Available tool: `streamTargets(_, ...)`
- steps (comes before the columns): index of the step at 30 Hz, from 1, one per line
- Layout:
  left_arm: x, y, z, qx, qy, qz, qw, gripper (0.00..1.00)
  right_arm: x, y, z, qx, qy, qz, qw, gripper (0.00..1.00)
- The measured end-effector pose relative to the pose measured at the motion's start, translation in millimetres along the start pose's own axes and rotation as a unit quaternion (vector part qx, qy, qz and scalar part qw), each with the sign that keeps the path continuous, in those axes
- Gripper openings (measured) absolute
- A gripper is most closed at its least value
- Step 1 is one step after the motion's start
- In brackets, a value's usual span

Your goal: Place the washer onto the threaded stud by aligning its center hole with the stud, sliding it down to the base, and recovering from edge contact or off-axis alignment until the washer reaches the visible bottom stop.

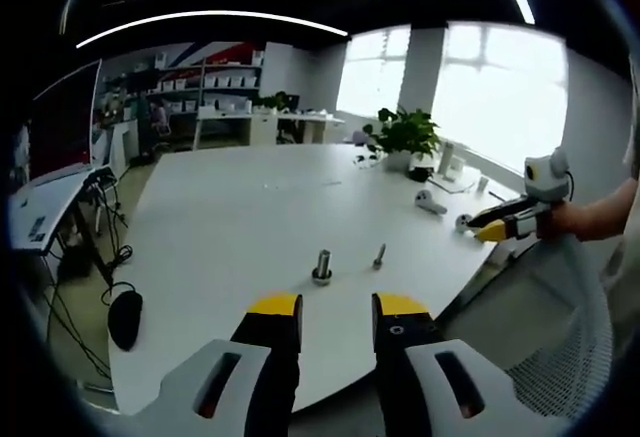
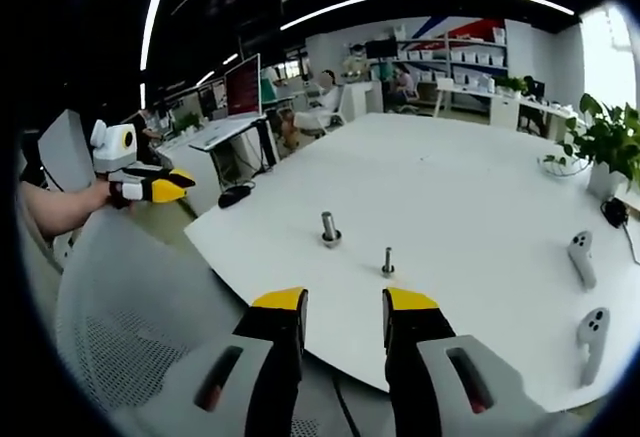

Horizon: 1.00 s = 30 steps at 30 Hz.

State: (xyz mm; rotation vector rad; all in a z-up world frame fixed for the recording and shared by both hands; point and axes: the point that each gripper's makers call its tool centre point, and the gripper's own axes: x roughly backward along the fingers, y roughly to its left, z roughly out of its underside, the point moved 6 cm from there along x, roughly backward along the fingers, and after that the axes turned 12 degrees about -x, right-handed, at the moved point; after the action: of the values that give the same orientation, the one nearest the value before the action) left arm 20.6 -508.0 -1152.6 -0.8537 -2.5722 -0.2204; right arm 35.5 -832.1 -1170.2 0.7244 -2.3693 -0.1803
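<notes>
Two small metal uprights stand on the white table point(image 1: 230, 227). The thicker stud point(image 1: 322, 265) has a wider ring at its base; the thinner bolt point(image 1: 380, 255) stands just right of it. My left gripper point(image 1: 337, 307) hangs open short of the table's near edge, nothing between its yellow tips. In the right gripper view the same stud point(image 2: 329, 228) and thin bolt point(image 2: 388, 261) sit ahead of my right gripper point(image 2: 345, 302), also open and empty. I cannot make out a loose washer. Each gripper appears in the other's view, held by a hand: right gripper point(image 1: 492, 227), left gripper point(image 2: 165, 187).
Two white hand controllers point(image 2: 580, 257) point(image 2: 592, 332) lie at the table's right. A potted plant point(image 1: 405, 137) stands at the far side. A grey mesh chair point(image 2: 120, 327) sits below the table edge. A black mouse point(image 1: 125, 317) rests near a corner.
</notes>
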Motion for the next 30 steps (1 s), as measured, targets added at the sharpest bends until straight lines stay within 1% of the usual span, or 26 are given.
streamTargets(3, 0.0, 1.0, -0.7, 0.001, -0.003, -0.001, 1.0, 0.26, 0.1, -1.1, -0.6, -0.006, -0.002, 0.002, 1.0, 0.32)
streamTargets(6, -0.7, -1.0, 0.5, -0.003, 0.003, 0.003, 1.0, 0.26, 0.5, -0.6, 0.2, -0.005, -0.001, 0.0, 1.0, 0.32)
streamTargets(8, -1.0, -1.0, 0.4, -0.003, 0.003, 0.004, 1.0, 0.26, 1.1, -1.0, -0.9, -0.006, -0.005, 0.001, 1.0, 0.32)
streamTargets(13, -0.3, 0.3, 0.1, -0.001, 0.0, -0.001, 1.0, 0.26, 1.6, -2.2, -1.1, -0.011, -0.01, 0.002, 0.9999, 0.32)
streamTargets(18, -2.2, -1.2, 1.7, -0.005, 0.009, 0.006, 0.9999, 0.26, 1.4, -1.6, -2.0, -0.01, -0.012, -0.001, 0.9999, 0.32)
streamTargets(20, -1.9, -1.1, 2.0, -0.005, 0.011, 0.004, 0.9999, 0.26, 1.4, -1.3, -1.8, -0.007, -0.011, -0.001, 0.9999, 0.32)
streamTargets(24, -0.7, 0.8, 1.2, 0.0, 0.008, -0.003, 1.0, 0.26, 1.9, -2.9, -3.0, -0.015, -0.016, 0.003, 0.9998, 0.32)
streamTargets(28, -2.0, 0.3, 2.9, -0.002, 0.014, 0.0, 0.9999, 0.26, 0.3, -1.8, -1.0, -0.012, -0.005, 0.0, 0.9999, 0.32)
streamTargets(30, -2.0, -0.2, 2.7, -0.003, 0.014, 0.002, 0.9999, 0.26, 0.3, -2.4, -1.1, -0.011, -0.006, 0.001, 0.9999, 0.32)
